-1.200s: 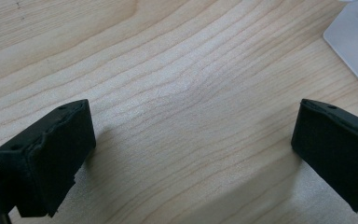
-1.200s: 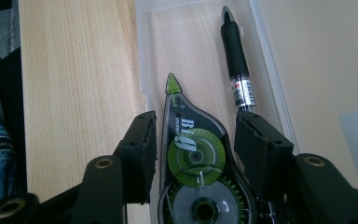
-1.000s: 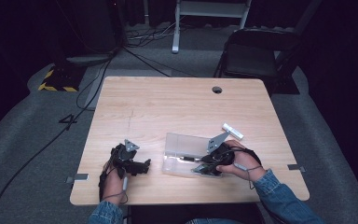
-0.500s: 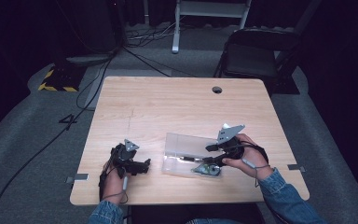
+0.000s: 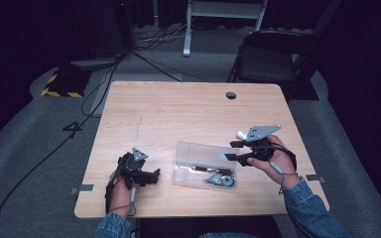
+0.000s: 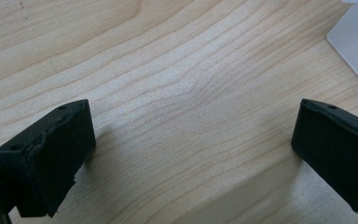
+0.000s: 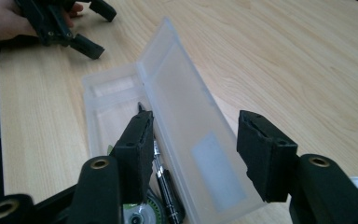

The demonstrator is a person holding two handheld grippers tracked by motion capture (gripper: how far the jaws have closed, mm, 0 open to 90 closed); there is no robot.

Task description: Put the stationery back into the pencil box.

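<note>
I had the right tongs (image 7: 193,154) spread apart over the clear case (image 5: 206,163), gripping nothing, its raised lid (image 7: 186,126) standing between the pads. The case sat mid-desk (image 5: 188,114), open, a pen (image 7: 165,182) and tape roll (image 5: 223,181) inside. My left tongs (image 6: 193,154) rested wide open on bare wood, empty. One clumsy nudge from the right could have tipped that lid shut or skidded the light case away.

Brightly lit table (image 5: 188,114) amid dark surroundings, soft high view, sharp wood grain in gripper views, near jaws slightly blurred, faint shadows beneath.
</note>
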